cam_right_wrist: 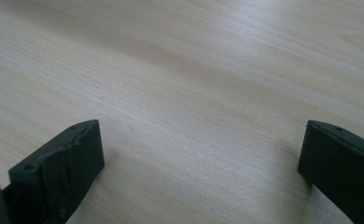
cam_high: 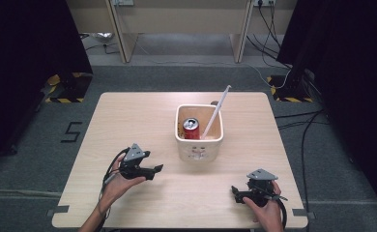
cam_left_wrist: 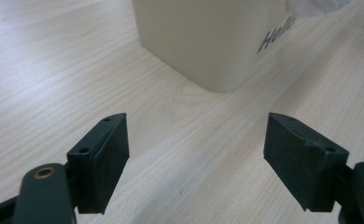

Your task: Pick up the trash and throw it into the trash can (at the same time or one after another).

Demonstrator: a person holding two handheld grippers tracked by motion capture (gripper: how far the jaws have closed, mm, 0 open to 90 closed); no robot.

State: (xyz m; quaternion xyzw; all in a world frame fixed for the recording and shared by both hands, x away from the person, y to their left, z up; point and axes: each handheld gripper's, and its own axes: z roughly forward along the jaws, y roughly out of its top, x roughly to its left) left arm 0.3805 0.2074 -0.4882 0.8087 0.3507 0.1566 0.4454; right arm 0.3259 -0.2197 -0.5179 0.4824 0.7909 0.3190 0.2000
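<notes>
The left tool (cam_high: 158, 168) is matt black with a grey three-cornered plate on top, and a dark cable trails from it along the bare forearm. Its two jaws are flat rectangular black blocks with small screw holes on their edges and a brass-coloured ring at each pivot. The right tool (cam_high: 234, 190) matches it: black body, grey plate, looping black cable, ridged jaw faces. No sleeves are worn.
</notes>
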